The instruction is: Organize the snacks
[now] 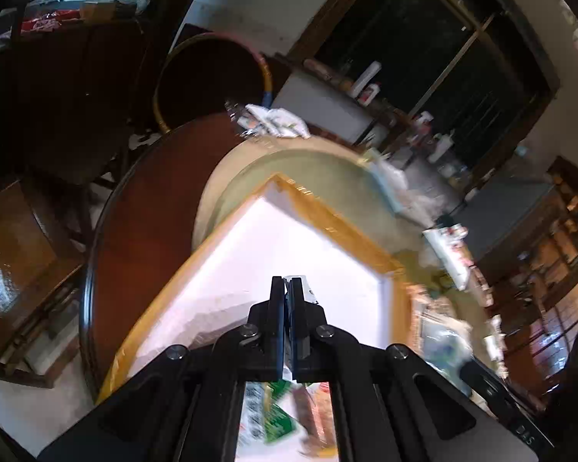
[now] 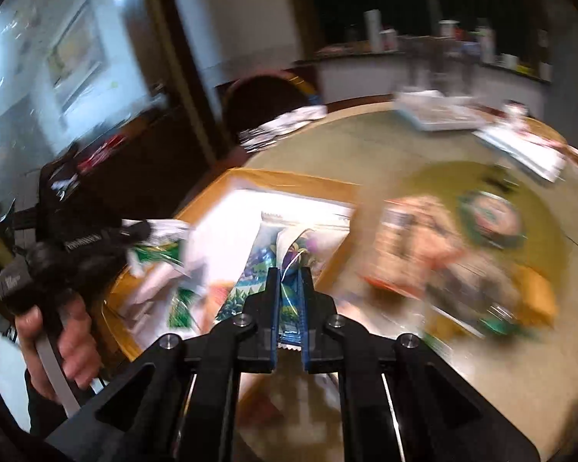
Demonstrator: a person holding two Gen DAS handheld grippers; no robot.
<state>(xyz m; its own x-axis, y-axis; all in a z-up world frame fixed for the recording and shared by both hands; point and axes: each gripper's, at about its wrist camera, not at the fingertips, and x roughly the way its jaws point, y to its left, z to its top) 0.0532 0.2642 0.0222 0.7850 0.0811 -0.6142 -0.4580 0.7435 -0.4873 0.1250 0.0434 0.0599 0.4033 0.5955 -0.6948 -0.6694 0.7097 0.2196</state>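
The left gripper (image 1: 288, 283) has its jaws pinched together on the edge of a white-and-green snack packet (image 1: 273, 415), which hangs below the fingers over the white foam box (image 1: 250, 254). The box has tan tape along its rim and sits at the near edge of the round table (image 1: 142, 208), partly overlapping the pale turntable (image 1: 327, 169) at the table's middle.

In the right wrist view, the right gripper (image 2: 289, 281) is clamped narrowly on a blue-and-purple snack wrapper (image 2: 267, 254), with the wrapper's serrated end showing between the pads. This wrapper stretches from the jaws out over the box's open interior. A person's hand (image 2: 57, 342) grips the handle of the left gripper at the box's left side, with the white-and-green packet in its fingers.

On the turntable, to the right of the box, lie more snacks, blurred: an orange-toned packet (image 2: 412, 238) and a round green-rimmed lid or tub (image 2: 493, 219). Further packets lie near the table's far edge.
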